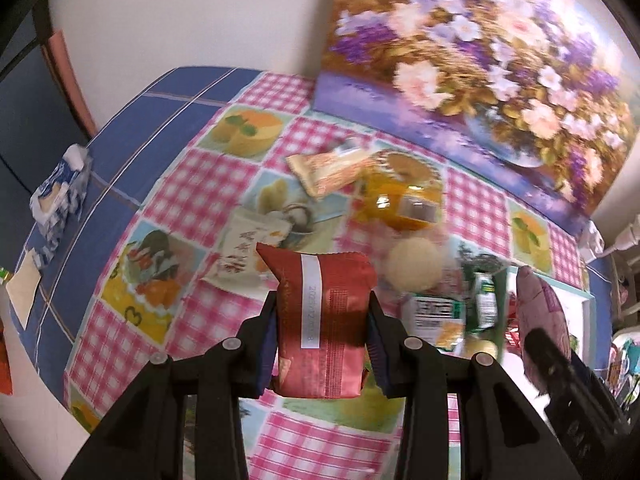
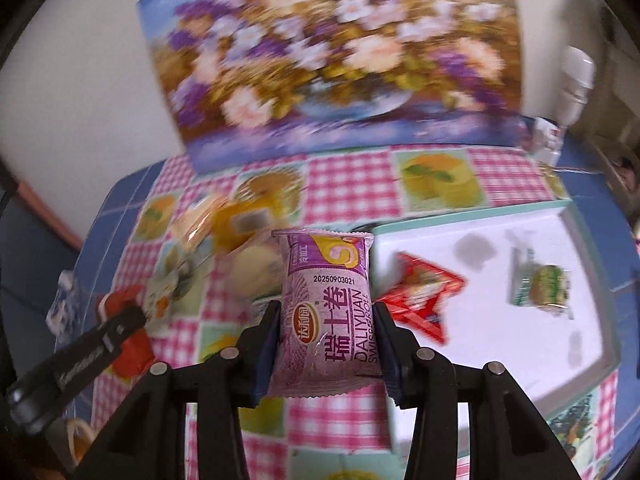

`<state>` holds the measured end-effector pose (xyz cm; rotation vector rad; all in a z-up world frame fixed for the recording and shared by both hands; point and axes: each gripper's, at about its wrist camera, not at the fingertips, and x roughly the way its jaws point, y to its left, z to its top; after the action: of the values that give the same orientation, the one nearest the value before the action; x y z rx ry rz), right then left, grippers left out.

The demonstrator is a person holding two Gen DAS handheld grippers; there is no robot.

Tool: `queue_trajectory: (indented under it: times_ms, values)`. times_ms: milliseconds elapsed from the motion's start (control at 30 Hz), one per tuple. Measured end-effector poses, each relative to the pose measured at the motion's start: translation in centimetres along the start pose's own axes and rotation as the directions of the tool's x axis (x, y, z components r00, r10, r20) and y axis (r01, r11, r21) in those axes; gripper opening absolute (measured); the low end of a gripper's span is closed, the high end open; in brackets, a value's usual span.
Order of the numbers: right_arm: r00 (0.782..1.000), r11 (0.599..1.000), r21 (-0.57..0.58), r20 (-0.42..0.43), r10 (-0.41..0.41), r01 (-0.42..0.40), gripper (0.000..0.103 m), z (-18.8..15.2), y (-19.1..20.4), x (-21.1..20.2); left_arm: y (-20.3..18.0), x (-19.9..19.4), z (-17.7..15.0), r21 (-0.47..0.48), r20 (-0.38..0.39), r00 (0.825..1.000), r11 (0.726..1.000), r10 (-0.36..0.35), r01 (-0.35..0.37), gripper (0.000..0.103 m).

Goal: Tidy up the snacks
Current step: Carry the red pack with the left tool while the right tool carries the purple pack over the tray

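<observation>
Left wrist view: nearest the lens, the left gripper (image 1: 323, 322) has its two dark fingers pressed against the sides of a red foil snack packet (image 1: 323, 322), which stands upright between them, seam and a white date strip facing the camera, above the pink-checked tablecloth (image 1: 192, 200). Beyond the packet lie loose snacks on the cloth: a pale printed sachet (image 1: 244, 252) just left of it, an orange-and-cream wrapper (image 1: 328, 170) farther back, a clear pack with an orange filling (image 1: 400, 200) beside that, and a round pale cake (image 1: 414, 264) to the right. Green-labelled packets (image 1: 460, 312) lie nearer the right edge; blur hides their detail. A blue-and-white tissue pack (image 1: 60, 196) sits well apart on the blue cloth at left. A floral painting (image 1: 500, 72) leans against the wall behind.

Right wrist view: the right gripper (image 2: 328, 312) clamps a purple Swiss-roll packet (image 2: 328, 312) by its sides, label toward the camera, held upright above the near left edge of a white tray (image 2: 520, 232) with a teal rim. In the tray lie a red triangular wrapper (image 2: 424, 296), just right of the held packet, and a green-and-white packet (image 2: 540, 284) near the far side. The left gripper with its red packet appears at lower left, blurred.
</observation>
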<state>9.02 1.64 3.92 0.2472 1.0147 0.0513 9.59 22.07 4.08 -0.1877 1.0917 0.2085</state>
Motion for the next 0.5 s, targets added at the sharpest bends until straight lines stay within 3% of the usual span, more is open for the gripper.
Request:
queue_trajectory:
  times_ms: [267, 500]
  values:
    - [0.994, 0.985, 0.144, 0.024, -0.105, 0.1, 0.047, 1.4, -6.4, -1.6, -4.9, -1.1, -0.7, 0.083, 0.018, 0.999, 0.996, -0.026, 0.025, 0.041]
    - [0.975, 0.938, 0.278, 0.012, -0.22, 0.208, 0.047, 1.4, -12.2, -2.8, -10.0, -1.8, -1.9, 0.19, 0.029, 0.999, 0.981, -0.027, 0.021, 0.041]
